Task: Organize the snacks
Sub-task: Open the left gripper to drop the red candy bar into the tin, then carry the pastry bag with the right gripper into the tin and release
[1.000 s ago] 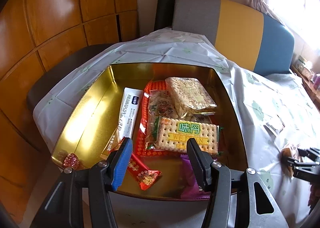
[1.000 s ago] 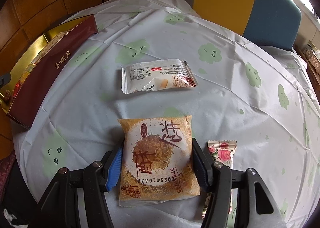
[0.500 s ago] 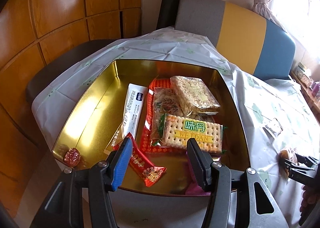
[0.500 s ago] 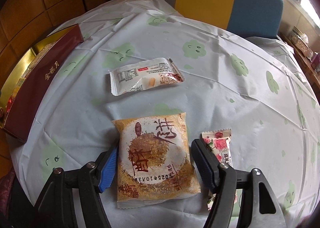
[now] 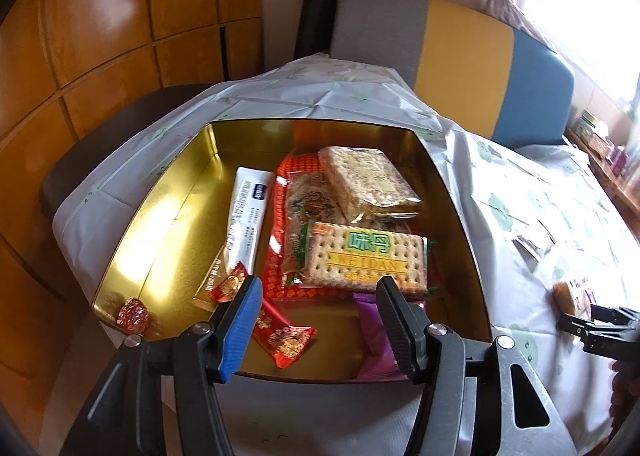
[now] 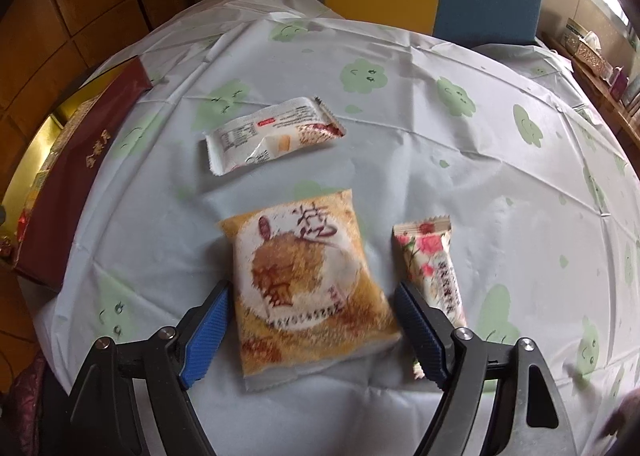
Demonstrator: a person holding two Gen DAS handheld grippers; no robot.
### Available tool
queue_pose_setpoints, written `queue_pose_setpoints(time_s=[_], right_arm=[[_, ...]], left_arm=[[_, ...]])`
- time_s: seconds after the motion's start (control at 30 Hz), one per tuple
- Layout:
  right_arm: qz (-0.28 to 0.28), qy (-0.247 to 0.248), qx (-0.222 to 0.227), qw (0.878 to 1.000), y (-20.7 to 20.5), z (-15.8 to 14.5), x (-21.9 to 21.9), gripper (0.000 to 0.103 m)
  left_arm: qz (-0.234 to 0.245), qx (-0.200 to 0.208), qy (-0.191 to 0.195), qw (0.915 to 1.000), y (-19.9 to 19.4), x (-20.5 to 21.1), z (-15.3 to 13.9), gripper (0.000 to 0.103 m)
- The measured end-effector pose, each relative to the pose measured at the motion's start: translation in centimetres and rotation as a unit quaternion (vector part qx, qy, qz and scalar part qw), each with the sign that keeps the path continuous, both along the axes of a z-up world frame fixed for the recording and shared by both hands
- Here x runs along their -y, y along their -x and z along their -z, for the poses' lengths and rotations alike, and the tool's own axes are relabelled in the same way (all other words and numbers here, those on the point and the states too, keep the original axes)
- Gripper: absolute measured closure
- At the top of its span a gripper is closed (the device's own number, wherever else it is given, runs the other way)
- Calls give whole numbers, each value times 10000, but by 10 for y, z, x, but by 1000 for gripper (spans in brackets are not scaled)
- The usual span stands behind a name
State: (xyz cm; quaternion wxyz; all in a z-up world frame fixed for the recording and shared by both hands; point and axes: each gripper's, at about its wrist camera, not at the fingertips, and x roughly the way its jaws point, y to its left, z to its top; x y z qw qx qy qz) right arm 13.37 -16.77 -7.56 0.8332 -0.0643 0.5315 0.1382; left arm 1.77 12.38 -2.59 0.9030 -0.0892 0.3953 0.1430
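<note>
A gold tin (image 5: 132, 223) holds several snacks: a Weidan cracker pack (image 5: 366, 256), a white tube pack (image 5: 248, 215), a red candy (image 5: 286, 338) and a purple wrapper (image 5: 374, 340). My left gripper (image 5: 318, 296) is open and empty above the tin's near edge. In the right wrist view my right gripper (image 6: 312, 308) is open, its jaws on either side of an orange cake packet (image 6: 308, 280) lying on the table, apart from it. A white snack pack (image 6: 272, 133) and a rose-print bar (image 6: 434, 268) lie nearby. The right gripper also shows in the left wrist view (image 5: 596, 326).
The tin's dark red side (image 6: 76, 175) stands at the left in the right wrist view. A white tablecloth with green flowers (image 6: 460, 159) covers the table. A grey, yellow and blue chair (image 5: 460, 51) stands behind. A wooden cabinet (image 5: 100, 35) is at the left.
The right gripper has drawn back and opened wider, so the orange packet sits farther forward between the jaws. The left gripper has risen slightly over the tin.
</note>
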Motion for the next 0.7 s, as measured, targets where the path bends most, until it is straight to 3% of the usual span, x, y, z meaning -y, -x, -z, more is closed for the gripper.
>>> queue_pose_setpoints(time_s=[0.13,0.4,0.5,0.7], right_arm=[[-143,-322,-230,9991,6,-5,1,21],[248,-163,118,9995,-2,-12,1,21],[229,-166,164,9995,-3,-11,-5,40],[178,193,446,9987,5,-9,-17,42]], left_arm=[[148,8,-28,9999,0,7,-1,43],[302,19,-87,9995,1,14,-5,43],[346,-33,-93,9994,0,15,-3,43],[235,-133,-77,9996,1,10,2,43]])
